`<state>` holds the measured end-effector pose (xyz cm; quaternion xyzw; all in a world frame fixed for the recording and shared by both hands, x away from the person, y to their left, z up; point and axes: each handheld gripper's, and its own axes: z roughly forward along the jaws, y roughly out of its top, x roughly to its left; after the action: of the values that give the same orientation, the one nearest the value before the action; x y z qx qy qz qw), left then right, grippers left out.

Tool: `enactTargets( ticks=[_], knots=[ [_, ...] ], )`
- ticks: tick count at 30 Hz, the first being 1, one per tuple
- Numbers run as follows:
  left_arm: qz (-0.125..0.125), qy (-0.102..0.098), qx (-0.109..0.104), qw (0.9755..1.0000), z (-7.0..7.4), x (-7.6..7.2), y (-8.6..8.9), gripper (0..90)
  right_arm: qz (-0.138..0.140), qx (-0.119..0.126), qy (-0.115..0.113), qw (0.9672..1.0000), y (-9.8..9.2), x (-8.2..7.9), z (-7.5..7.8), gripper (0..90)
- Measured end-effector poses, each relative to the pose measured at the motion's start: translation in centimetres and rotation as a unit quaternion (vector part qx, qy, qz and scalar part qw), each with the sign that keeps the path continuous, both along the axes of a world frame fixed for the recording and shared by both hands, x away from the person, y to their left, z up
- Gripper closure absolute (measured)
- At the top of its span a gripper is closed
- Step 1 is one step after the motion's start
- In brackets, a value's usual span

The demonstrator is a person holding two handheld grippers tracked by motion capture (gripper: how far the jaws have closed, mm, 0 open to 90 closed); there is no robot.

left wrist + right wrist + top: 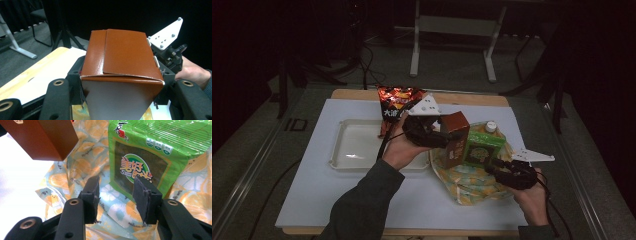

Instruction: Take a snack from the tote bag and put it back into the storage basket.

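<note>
The left gripper has its jaws clamped on the two sides of a brown carton, which it holds clear of the table, above a citrus-print bag. In the left gripper view the carton's folded top faces the camera, with the black pads pressed against its side walls. The right gripper has its jaws apart with nothing between them; the pads stand just in front of a green snack packet that sits on the citrus-print bag. In the high view the right gripper lies near the packet's right corner. Behind the left hand stand a white tray and a red chip bag on the white table mat
</note>
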<state>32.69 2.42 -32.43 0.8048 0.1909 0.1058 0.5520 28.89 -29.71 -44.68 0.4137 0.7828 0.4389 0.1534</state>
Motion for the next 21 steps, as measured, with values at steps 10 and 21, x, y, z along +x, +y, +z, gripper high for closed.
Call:
enactTargets(
  ticks=[10,21],
  knots=[
    [0.011,0.002,-0.003,0.9999,-0.1,0.2,1.9,42.2,0.0,-0.001,-0.001,1.0,0.0,0.0,0.0,56.7],
    [0.027,0.006,-0.002,0.9996,-0.3,0.4,3.5,42.1,-0.001,0.0,-0.004,1.0,-0.1,-0.1,0.1,56.7]
  ],
)
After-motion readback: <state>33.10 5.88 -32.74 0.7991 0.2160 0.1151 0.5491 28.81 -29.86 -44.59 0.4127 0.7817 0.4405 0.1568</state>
